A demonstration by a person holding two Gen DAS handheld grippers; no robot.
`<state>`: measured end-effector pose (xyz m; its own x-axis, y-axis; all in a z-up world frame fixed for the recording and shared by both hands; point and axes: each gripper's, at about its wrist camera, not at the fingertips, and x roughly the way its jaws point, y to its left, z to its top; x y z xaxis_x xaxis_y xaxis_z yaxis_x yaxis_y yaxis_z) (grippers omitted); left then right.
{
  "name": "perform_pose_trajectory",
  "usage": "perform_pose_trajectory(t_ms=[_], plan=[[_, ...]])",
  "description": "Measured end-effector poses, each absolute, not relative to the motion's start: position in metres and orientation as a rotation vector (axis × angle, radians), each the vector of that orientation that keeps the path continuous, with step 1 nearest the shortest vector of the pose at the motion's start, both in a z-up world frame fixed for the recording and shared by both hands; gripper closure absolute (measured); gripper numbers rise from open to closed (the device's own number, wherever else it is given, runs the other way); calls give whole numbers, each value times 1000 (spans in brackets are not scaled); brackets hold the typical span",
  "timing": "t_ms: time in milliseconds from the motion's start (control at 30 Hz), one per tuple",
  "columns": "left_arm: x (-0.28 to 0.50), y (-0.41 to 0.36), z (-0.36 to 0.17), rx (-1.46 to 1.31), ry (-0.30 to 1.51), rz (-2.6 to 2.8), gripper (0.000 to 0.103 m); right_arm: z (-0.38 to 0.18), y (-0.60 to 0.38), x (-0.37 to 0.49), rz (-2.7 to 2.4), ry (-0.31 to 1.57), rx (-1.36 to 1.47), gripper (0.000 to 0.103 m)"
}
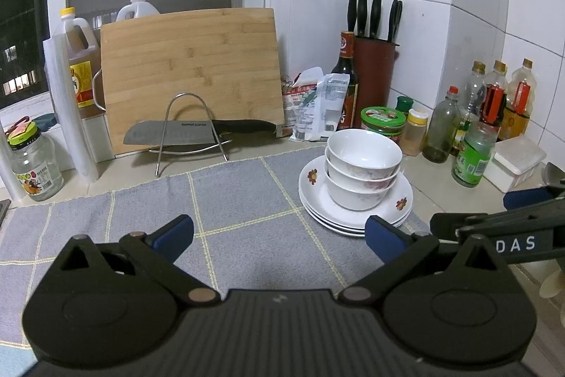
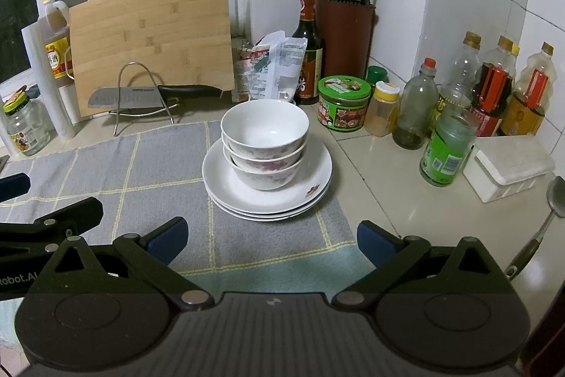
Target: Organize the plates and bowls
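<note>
Three white bowls (image 1: 362,170) with red flower print are nested upright on a stack of three white plates (image 1: 317,196) at the right side of a grey checked mat (image 1: 229,200). The bowls (image 2: 265,143) and plates (image 2: 222,179) also show in the right wrist view, centred ahead. My left gripper (image 1: 279,235) is open and empty over the mat, left of and nearer than the stack. My right gripper (image 2: 270,241) is open and empty, just in front of the plates. Each gripper shows at the edge of the other's view.
A bamboo cutting board (image 1: 190,69) leans at the back behind a cleaver (image 1: 183,131) on a wire rack. A knife block (image 2: 344,34), sauce bottles (image 2: 494,87), jars (image 2: 344,103) and a white box (image 2: 508,168) crowd the right corner. A ladle (image 2: 543,218) lies at right.
</note>
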<state>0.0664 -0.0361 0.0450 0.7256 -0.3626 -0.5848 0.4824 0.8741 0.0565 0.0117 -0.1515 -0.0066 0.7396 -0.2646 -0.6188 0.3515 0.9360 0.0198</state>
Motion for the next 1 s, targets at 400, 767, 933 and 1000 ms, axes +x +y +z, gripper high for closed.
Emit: perform_pose_trajectory(t_ms=[400,767,933,1000], plan=[[65,-36,46,207,599,-472,1,-5,-152,10,-343,655,136,0],[64,-37,46,206,602,-471,1,-4,-152,9,-349,656,128,0],[64,-37,46,206,602,-471,1,-4,-152,9,-350,656,126,0],[64,-37,46,206,602,-471,1,-4,-151,9,-351,655,126,0]])
